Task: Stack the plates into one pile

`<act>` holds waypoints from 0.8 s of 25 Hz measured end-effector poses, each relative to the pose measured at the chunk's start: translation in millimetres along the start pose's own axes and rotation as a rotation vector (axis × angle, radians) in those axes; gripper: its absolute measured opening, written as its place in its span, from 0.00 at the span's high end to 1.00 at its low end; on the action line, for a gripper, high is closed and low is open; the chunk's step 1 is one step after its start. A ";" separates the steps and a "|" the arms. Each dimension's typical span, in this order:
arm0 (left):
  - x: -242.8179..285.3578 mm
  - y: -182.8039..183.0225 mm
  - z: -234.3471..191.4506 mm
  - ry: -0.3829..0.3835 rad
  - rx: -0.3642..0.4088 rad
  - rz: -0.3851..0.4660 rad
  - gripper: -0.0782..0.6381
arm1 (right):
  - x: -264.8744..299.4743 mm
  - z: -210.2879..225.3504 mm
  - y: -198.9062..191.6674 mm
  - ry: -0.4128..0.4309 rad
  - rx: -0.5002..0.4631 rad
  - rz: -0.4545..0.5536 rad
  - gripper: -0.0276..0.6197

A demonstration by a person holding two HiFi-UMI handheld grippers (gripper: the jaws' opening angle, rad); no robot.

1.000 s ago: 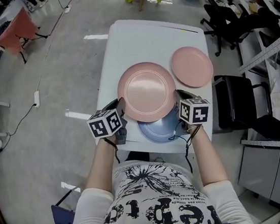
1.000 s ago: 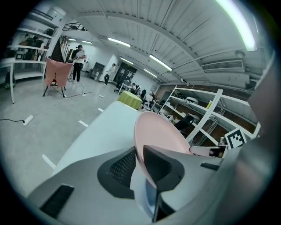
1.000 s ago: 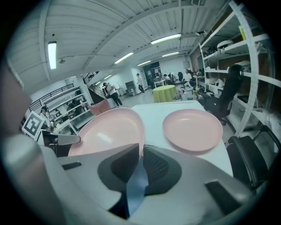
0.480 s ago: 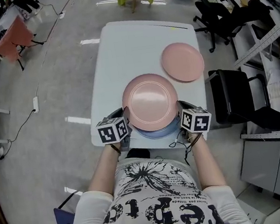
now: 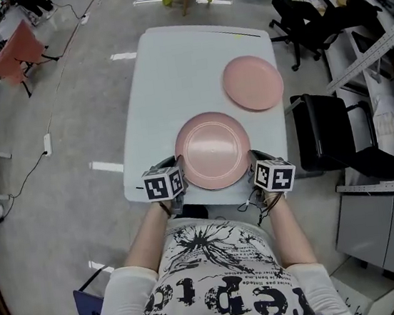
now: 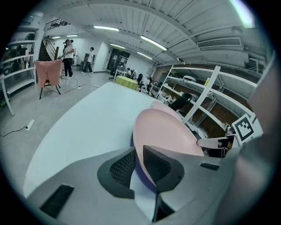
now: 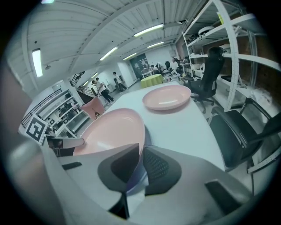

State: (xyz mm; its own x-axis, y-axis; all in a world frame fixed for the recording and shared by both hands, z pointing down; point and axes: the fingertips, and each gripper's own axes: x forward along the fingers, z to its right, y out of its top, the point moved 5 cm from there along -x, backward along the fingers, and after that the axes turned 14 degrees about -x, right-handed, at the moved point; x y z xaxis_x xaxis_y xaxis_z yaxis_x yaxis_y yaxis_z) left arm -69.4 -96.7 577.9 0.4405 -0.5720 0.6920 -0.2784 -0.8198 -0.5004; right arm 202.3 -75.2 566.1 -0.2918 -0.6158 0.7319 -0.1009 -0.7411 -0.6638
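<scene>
Near edge: left gripper [image 5: 180, 177] and right gripper [image 5: 250, 170] are each clamped narrow on opposite rims of the large pink plate [image 5: 212, 149].

Change over the last second: the plate has come toward the person and down. The blue plate [image 6: 141, 175], exposed earlier, now shows only as a sliver under the rim. Judgement: placement nearly done, release pending.

Orientation: round, so no long axis. It lies eating side up and roughly level.

Far right of the counter [image 5: 172, 77]: a smaller pink plate [image 5: 253, 82], well apart, not yet stacked.
</scene>
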 end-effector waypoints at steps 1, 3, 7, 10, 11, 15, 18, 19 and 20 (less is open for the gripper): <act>0.4 -2.7 -1.9 0.007 -0.001 -0.005 0.81 | 0.3 -1.0 -3.0 0.003 0.003 -0.008 0.90; 0.6 -6.4 -4.4 0.022 0.001 -0.012 0.81 | 0.8 -2.6 -8.6 0.008 0.010 -0.028 0.90; 3.0 -8.3 -6.4 0.047 0.035 -0.025 0.81 | 0.9 -4.9 -15.6 0.002 0.015 -0.051 0.90; 6.1 -11.0 -6.7 0.051 0.055 -0.038 0.81 | 0.1 -3.9 -18.6 -0.003 0.036 -0.050 0.90; 7.6 -11.2 -6.2 0.056 0.064 -0.036 0.81 | 0.4 -3.0 -18.9 -0.003 0.046 -0.049 0.90; 14.1 -10.1 -3.7 0.093 0.126 -0.014 0.81 | 4.9 -0.9 -22.9 -0.025 0.071 -0.063 0.90; 18.6 -12.3 -2.1 0.127 0.172 -0.029 0.80 | 5.2 -2.4 -26.2 -0.050 0.081 -0.067 0.90; 20.4 -13.9 -1.3 0.134 0.188 -0.031 0.78 | 4.6 -2.9 -26.5 -0.061 0.081 -0.067 0.90; 21.8 -15.1 -1.1 0.140 0.202 -0.028 0.77 | 4.1 -3.1 -26.7 -0.071 0.080 -0.069 0.90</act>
State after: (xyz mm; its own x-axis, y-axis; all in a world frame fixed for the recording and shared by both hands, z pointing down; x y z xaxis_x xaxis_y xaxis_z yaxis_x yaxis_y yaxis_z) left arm -56.5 -96.8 601.1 0.3194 -0.5589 0.7653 -0.0853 -0.8213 -0.5642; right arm 200.8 -57.1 586.4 -0.2187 -0.5781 0.7861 -0.0409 -0.7995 -0.5993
